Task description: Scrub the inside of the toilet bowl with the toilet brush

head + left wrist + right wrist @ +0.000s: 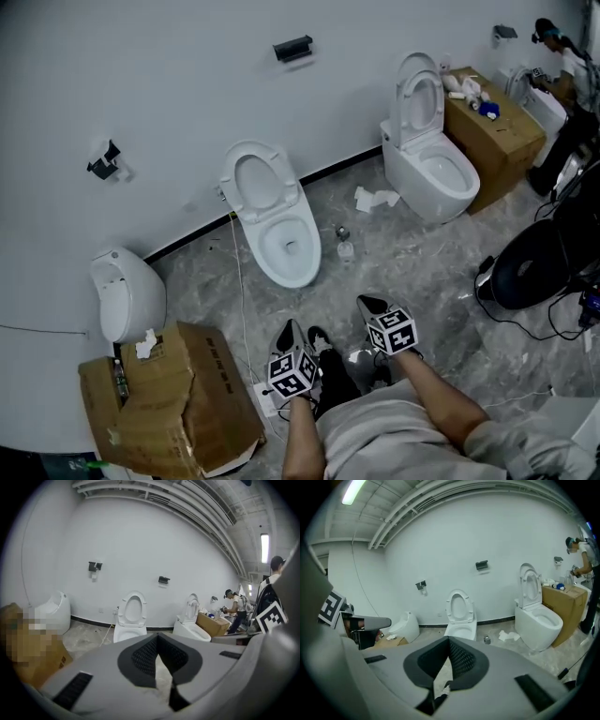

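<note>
Toilet [309, 267] ahead, unscrubbed; no brush in sight. Left gripper [290, 326], right gripper [371, 303] closed, empty. Next: locate brush, grasp handle.

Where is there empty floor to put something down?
Bare floor lies between the middle toilet and the black round object, in front of the right toilet. It is crowded by the crumpled paper and small bottle, and around the torn cardboard box and white cord.
</note>
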